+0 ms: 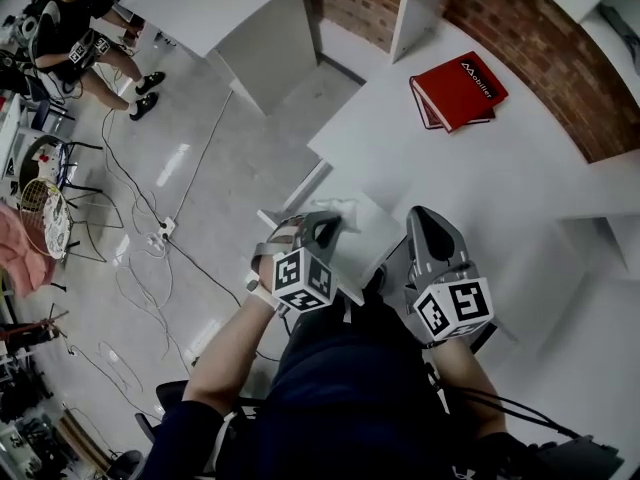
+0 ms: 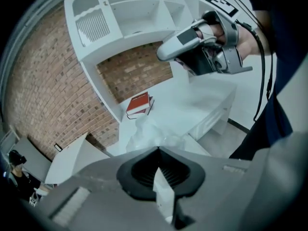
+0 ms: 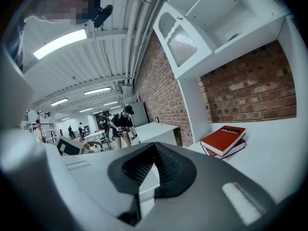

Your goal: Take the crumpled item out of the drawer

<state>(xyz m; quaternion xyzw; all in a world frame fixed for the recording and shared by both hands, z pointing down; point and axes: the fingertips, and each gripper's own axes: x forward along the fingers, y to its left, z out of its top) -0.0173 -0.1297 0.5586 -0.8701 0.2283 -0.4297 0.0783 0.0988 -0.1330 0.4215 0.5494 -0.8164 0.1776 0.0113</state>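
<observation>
The crumpled item [image 1: 338, 210] is a thin white wad, pinched at the tips of my left gripper [image 1: 325, 224], which is shut on it. In the left gripper view the wad [image 2: 147, 131] bulges just past the closed jaws of that gripper [image 2: 157, 149], above the white desk [image 1: 480, 183]. My right gripper [image 1: 421, 216] hangs beside it to the right, shut and empty; its jaws meet in the right gripper view [image 3: 154, 146]. It also shows at the top of the left gripper view [image 2: 166, 52]. The desk's drawer fronts [image 2: 217, 115] lie below; the drawer's inside is hidden.
A red book [image 1: 457, 90] lies on the desk near the brick wall [image 1: 540, 38]. White shelves [image 3: 226, 23] stand above the desk. Cables and a power strip [image 1: 165, 230] trail over the floor at left. A person [image 1: 85, 43] works at the far left.
</observation>
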